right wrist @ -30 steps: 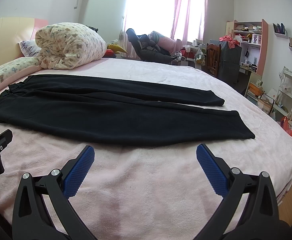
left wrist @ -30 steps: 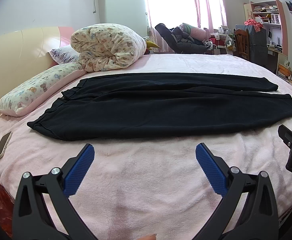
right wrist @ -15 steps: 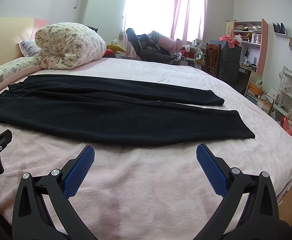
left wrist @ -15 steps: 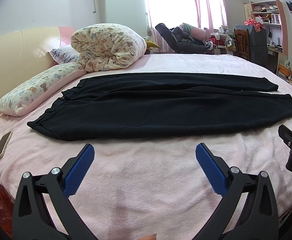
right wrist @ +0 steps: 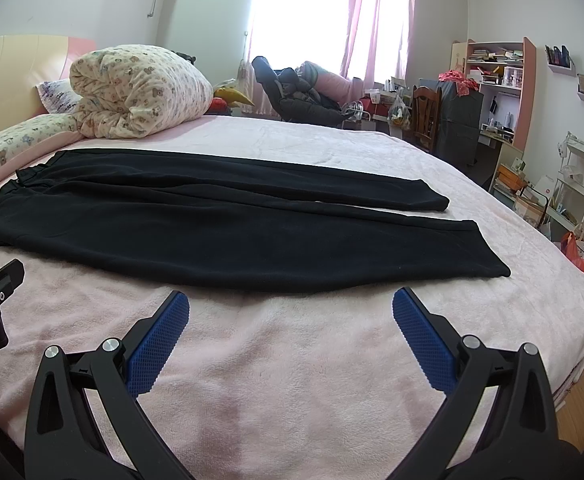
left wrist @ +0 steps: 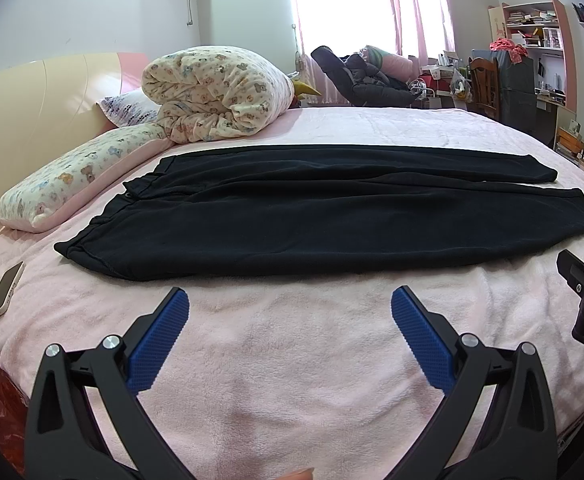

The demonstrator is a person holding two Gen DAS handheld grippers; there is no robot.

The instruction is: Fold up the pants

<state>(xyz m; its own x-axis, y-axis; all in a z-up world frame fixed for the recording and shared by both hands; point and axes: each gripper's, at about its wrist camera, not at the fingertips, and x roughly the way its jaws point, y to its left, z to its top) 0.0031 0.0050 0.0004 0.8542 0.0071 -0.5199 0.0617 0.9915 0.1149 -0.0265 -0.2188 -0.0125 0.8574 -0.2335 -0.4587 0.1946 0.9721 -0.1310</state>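
Note:
Black pants [left wrist: 312,216] lie spread flat across the pink bed [left wrist: 292,360], waistband to the left, both leg cuffs to the right. The near leg is wider and overlaps the far one. My left gripper [left wrist: 289,300] hovers open just short of the pants' near edge, toward the waist half. In the right wrist view the same pants [right wrist: 219,224] stretch across the bed, and my right gripper [right wrist: 290,300] stands open in front of the near leg. Nothing is between either pair of blue fingers. Each gripper's body shows at the other view's edge.
A rolled floral quilt [left wrist: 215,92] and a long pillow [left wrist: 71,180] sit by the headboard at the left. A phone [left wrist: 5,290] lies near the bed's left edge. Beyond the bed stand a chair piled with clothes [right wrist: 296,96], a desk and shelves [right wrist: 496,80].

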